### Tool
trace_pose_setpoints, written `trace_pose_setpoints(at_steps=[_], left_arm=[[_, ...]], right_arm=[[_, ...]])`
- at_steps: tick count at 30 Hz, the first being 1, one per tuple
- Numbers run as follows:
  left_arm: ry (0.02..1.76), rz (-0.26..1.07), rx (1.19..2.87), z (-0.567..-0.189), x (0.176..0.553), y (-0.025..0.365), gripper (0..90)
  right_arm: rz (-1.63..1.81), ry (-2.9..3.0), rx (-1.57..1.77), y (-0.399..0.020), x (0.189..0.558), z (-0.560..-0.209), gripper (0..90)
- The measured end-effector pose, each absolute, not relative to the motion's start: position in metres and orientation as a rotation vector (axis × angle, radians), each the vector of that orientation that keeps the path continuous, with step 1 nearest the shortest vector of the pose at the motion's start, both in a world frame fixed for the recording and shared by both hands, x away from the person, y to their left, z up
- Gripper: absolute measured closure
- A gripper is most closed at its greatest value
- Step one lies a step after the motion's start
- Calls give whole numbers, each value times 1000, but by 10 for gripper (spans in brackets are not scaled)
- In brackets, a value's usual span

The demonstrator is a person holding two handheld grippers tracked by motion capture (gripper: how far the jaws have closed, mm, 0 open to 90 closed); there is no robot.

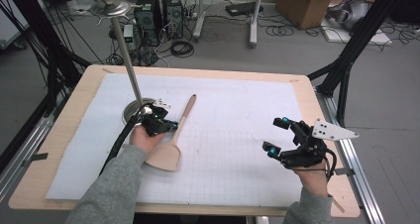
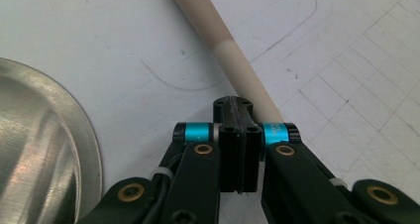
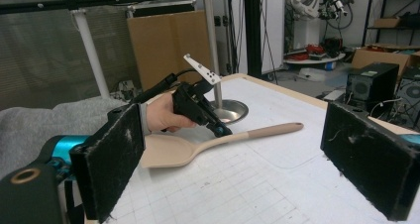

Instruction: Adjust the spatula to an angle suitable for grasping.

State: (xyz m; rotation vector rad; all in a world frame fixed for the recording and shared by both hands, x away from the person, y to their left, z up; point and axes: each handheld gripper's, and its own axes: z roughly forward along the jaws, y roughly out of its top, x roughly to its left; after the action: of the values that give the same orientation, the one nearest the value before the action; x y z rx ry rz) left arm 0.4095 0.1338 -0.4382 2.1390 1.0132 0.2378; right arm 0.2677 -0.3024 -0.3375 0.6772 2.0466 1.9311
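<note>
Spatula (image 1: 173, 137) flat on desk (image 1: 64, 184), blade at 6 o'clock, handle tip at 12. My left gripper (image 1: 166, 126) pressed together at handle neck, jaws meeting beside it, not around it, probably lining up grab. My right gripper (image 1: 277, 135) spread wide, empty, waiting at 3 o'clock. Metal stand base (image 2: 39, 149) cut off by frame. Contact with handle hard to judge.

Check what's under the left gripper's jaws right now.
The left gripper is shut, jaws pressed together, with the spatula handle running beneath its tips on the white mat. The jaws cover the contact spot, so I cannot tell whether they touch it.
</note>
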Motion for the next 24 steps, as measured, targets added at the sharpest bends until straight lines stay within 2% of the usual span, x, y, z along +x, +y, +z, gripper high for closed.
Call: trace_pose_setpoints(at_steps=[24], left_arm=[[960,189,2223,-432,416,124,897]], right_arm=[[1931,2049,688,-303,269,-339,88]])
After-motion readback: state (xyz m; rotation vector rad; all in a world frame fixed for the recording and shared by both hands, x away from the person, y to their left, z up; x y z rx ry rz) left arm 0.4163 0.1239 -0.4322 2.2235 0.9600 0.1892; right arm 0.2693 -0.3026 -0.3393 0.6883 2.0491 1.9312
